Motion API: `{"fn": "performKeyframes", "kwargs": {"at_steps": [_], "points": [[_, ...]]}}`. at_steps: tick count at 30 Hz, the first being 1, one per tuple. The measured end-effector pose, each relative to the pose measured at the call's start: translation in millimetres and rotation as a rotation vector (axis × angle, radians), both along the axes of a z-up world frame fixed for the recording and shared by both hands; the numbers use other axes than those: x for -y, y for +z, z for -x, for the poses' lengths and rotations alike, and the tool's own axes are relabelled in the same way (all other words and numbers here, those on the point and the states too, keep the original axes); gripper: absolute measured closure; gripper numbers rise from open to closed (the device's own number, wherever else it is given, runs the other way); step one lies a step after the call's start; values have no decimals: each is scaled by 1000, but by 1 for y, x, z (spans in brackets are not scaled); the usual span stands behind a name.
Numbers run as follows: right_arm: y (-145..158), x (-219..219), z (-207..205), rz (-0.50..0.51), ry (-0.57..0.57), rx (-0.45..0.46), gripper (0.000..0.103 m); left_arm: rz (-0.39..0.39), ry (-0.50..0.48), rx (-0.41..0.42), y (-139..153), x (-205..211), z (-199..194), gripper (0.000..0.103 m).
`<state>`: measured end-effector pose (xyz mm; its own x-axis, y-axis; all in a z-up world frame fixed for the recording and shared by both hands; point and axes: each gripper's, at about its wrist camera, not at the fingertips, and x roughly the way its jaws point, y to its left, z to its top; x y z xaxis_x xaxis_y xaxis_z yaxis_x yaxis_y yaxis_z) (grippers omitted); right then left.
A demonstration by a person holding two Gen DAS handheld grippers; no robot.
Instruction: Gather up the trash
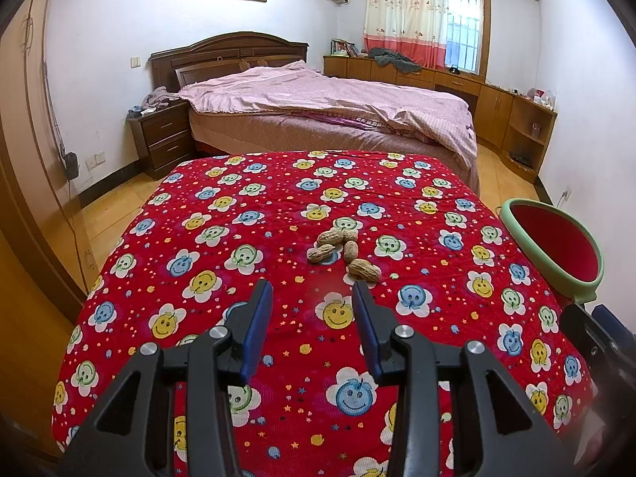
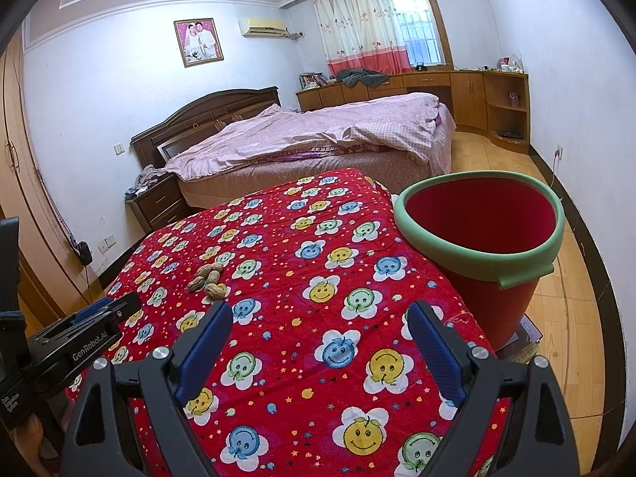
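Tan peanut shells (image 1: 342, 252), five or so, ridged and light, sit in a tight touching cluster mid-table on the red smiley-flower quilted cloth (image 1: 278, 357). Nothing collected yet by the look of it.

Left gripper (image 1: 313, 292): blue-padded jaws spread, empty, just short of the nearest shell, lined up slightly left of it. Right gripper (image 2: 320, 314): jaws spread wide, empty, hovering over bare cloth, well apart from the shells.

Red plastic bucket with green foam-wrapped rim (image 2: 479, 256) stands off the table's right edge, mouth open, inside looks empty.

Risks, my read:
- Shells touch each other. Closing on one likely nudges the neighbours and scatters them; some may roll toward the table edge.
- Shells are brittle. Hard squeeze probably cracks them into crumbs, harder trash to pick.
- Cloth is soft and quilted. Coming down too low, the pads could pinch fabric along with a shell and drag the cluster.
- Left gripper has to cross right to the bucket, through space the right gripper occupies. Collision risk.
- Thick foam rim: a release too early could bounce a shell off onto the floor.
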<state>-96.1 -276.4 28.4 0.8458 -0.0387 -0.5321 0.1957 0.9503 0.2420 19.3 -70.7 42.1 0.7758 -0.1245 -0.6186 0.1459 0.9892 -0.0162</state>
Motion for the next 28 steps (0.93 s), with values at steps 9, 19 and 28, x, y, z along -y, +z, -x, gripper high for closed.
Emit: {"fn": "performKeyframes", "kwargs": {"at_steps": [9,19,28], "points": [[0,0,0,0,0,1,12,0,6,5,1,-2,1,61],[-1,0,0,-2,-3,3,12,2,14,13,2,-4,3,61],[0,0,1,-3,-4,3,12,1,17,14,4,-6,3,61]]}}
